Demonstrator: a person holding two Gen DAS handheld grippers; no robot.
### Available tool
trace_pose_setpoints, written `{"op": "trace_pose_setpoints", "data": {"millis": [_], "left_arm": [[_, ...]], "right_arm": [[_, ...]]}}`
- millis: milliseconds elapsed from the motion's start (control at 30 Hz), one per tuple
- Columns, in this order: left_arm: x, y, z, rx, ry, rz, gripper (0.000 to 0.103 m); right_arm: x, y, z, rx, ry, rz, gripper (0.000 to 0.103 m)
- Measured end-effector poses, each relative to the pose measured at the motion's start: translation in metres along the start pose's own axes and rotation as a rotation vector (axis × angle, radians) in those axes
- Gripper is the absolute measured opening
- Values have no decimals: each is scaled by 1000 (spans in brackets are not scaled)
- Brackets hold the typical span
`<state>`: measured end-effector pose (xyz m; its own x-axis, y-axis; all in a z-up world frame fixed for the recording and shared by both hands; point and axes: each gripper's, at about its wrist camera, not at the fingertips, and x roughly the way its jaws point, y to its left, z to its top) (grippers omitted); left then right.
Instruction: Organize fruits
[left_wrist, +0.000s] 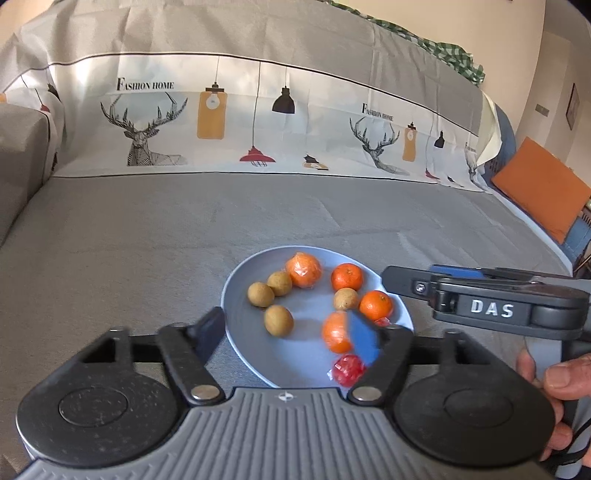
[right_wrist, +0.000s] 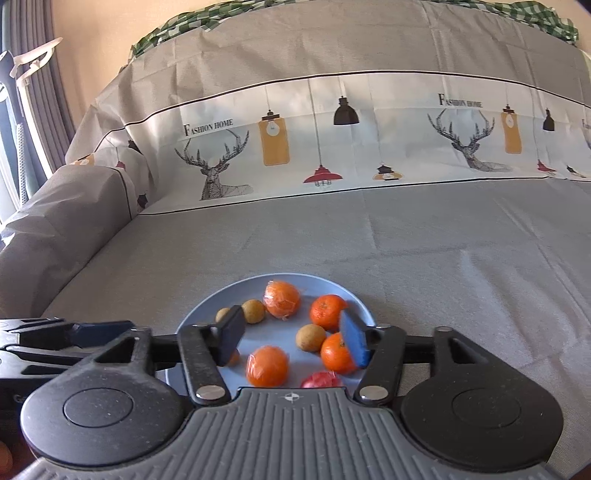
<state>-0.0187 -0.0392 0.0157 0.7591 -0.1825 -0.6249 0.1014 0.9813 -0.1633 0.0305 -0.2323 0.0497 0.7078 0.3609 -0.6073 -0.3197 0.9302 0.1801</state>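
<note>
Fruits lay gathered on a pale blue round plate (right_wrist: 207, 299) set on the grey cloth-covered sofa seat (right_wrist: 443, 251): orange mandarins (right_wrist: 327, 311), two in clear wrap, small brown longans (right_wrist: 311, 337), and red-wrapped pieces (left_wrist: 349, 369). Both the left tool (left_wrist: 295, 332) and right tool (right_wrist: 295, 338) hung released over the plate, grasping nothing.

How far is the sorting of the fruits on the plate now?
Done: nothing looks sorted; oranges and small brown fruits lie mixed on the blue plate. In hand: nothing, the left gripper and right gripper hang open over it. Left: grouping each kind.
</note>
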Motion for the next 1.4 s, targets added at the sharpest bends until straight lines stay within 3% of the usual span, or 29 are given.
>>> {"op": "trace_pose_setpoints", "data": {"millis": [200, 333, 967, 1400], "left_arm": [[-7, -4, -4, 17, 8, 34, 92], [-15, -5, -6, 32, 3, 59, 102], [-11, -1, -10, 11, 76, 103, 102], [-11, -3, -10, 22, 78, 112, 102]], "right_arm": [[-12, -5, -4, 10, -15, -43, 94], [-20, -9, -9, 35, -13, -74, 102], [-22, -2, -17, 19, 17, -96, 102], [-20, -1, -17, 14, 27, -82, 102]]}}
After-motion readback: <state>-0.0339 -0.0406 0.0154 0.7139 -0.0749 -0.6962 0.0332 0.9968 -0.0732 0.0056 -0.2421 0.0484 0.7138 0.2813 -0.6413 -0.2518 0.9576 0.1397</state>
